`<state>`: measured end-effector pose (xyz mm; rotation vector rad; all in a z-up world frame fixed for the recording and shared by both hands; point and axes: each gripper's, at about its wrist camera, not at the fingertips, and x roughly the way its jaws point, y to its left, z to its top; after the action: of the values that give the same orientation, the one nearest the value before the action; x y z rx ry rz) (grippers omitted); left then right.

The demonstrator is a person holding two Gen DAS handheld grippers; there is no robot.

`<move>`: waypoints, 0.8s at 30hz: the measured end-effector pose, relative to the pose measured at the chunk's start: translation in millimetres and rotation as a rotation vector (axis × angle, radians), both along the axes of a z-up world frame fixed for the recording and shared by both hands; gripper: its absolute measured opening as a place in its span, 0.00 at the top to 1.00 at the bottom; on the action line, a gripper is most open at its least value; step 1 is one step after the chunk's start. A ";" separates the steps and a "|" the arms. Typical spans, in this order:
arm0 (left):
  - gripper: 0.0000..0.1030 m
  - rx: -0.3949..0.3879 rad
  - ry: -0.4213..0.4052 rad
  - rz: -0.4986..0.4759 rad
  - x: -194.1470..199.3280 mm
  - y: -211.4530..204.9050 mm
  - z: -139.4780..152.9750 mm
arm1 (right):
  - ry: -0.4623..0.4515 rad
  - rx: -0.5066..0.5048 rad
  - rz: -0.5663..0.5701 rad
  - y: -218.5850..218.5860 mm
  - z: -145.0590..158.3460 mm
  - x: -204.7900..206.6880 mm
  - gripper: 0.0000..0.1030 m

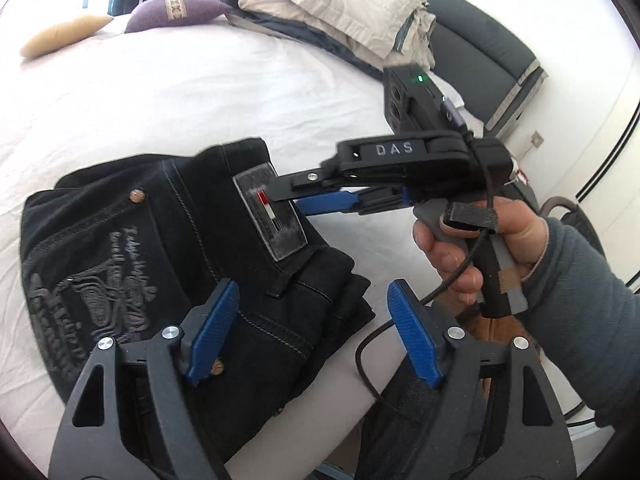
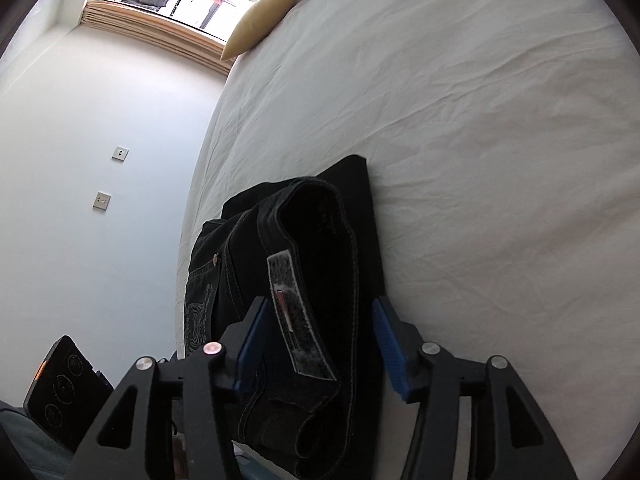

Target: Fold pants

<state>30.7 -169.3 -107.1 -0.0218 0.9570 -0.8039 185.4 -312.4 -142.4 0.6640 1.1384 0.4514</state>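
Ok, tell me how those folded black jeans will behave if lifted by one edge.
The folded black jeans look like thick denim in several layers, so probably heavy. Lifted by one edge, the stack would likely sag and unfold. Rough cloth, unlikely to slip.

Folded black pants on white bed, right gripper jaws apart astride them

Both hand-held grippers, left and right, angle downward with jaws apart.

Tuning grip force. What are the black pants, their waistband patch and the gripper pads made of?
Black pants: likely heavy denim, matte, contrast stitching, rivets.
Waistband patch: grey, fuzzy-looking, maybe suede or felt; unclear.
Pads: blue, ridged texture, probably rubber or printed plastic.
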 end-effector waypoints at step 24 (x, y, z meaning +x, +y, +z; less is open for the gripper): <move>0.57 -0.306 0.225 0.135 134.0 158.5 -51.3 | 0.065 0.267 -0.007 35.3 -50.0 12.0 1.00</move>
<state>164.7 -10.8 -158.4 -0.4455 1.0241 -0.8273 197.4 -277.1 -192.5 0.9199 1.1467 0.5851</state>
